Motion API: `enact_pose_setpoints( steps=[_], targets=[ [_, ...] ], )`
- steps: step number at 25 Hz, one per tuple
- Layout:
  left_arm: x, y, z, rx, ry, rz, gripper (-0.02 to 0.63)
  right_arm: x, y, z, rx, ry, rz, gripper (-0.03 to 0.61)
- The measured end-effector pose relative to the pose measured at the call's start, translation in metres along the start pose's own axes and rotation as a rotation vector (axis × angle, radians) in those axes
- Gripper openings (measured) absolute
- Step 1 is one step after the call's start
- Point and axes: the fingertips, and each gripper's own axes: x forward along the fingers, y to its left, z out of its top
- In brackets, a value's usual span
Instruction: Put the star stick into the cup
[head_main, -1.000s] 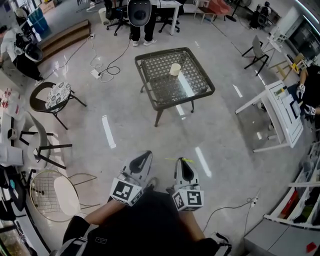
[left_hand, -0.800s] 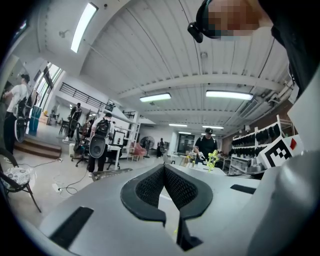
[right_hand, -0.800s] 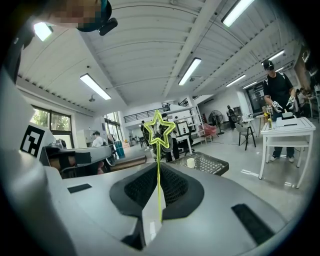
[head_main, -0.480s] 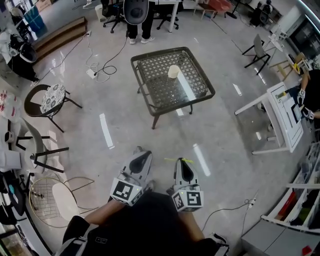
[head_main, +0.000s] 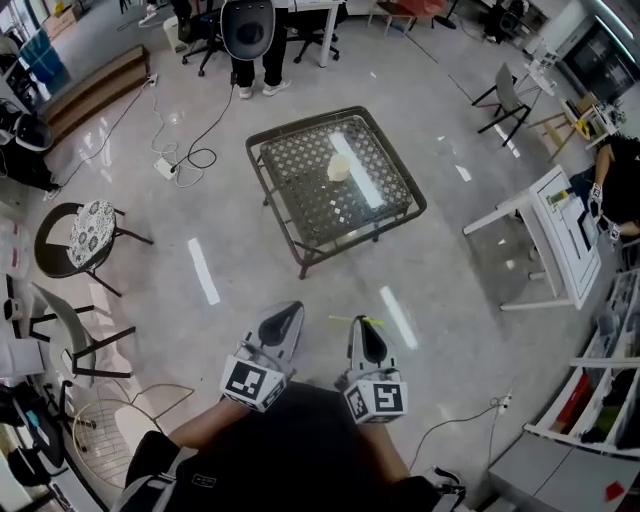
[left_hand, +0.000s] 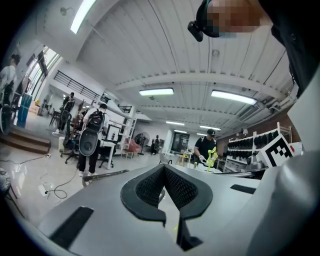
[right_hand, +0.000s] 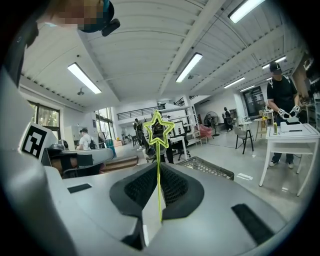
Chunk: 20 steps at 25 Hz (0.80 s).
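Observation:
A thin yellow-green star stick (right_hand: 159, 131) stands upright between the jaws of my right gripper (right_hand: 159, 166), which is shut on its stem. In the head view the stick (head_main: 358, 321) shows as a short yellow line at the tip of the right gripper (head_main: 367, 341). Beside it my left gripper (head_main: 282, 324) is shut with nothing in it. The left gripper view shows its jaws (left_hand: 164, 168) pressed together and the star (left_hand: 212, 154) off to the right. A pale cup (head_main: 340, 168) stands on the dark mesh table (head_main: 300, 215) ahead, well beyond both grippers.
A person with a backpack (head_main: 247, 28) stands past the table. Cables (head_main: 186, 156) lie on the floor at the left. Chairs (head_main: 89, 221) stand along the left side. A white table (head_main: 563, 236) stands on the right, with shelving (head_main: 600, 405) behind it.
The table and cup have come closer and lower in the head view as the person walks forward. Both grippers keep their places, the stick still held.

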Motion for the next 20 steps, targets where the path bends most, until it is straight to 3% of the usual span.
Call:
enact_pose_setpoints(
  steps=[11, 20],
  targets=[
    [0.051, 0.098, 0.024, -0.013, 0.001, -0.046, 0.015, 0.108, 0.015, 0.020, 0.002, 0.004, -0.058, 0.020],
    [0.094, 0.131, 0.033, -0.038, 0.013, -0.069, 0.015, 0.159, -0.001, 0.036, 0.008, 0.016, -0.091, 0.020]
  ],
)
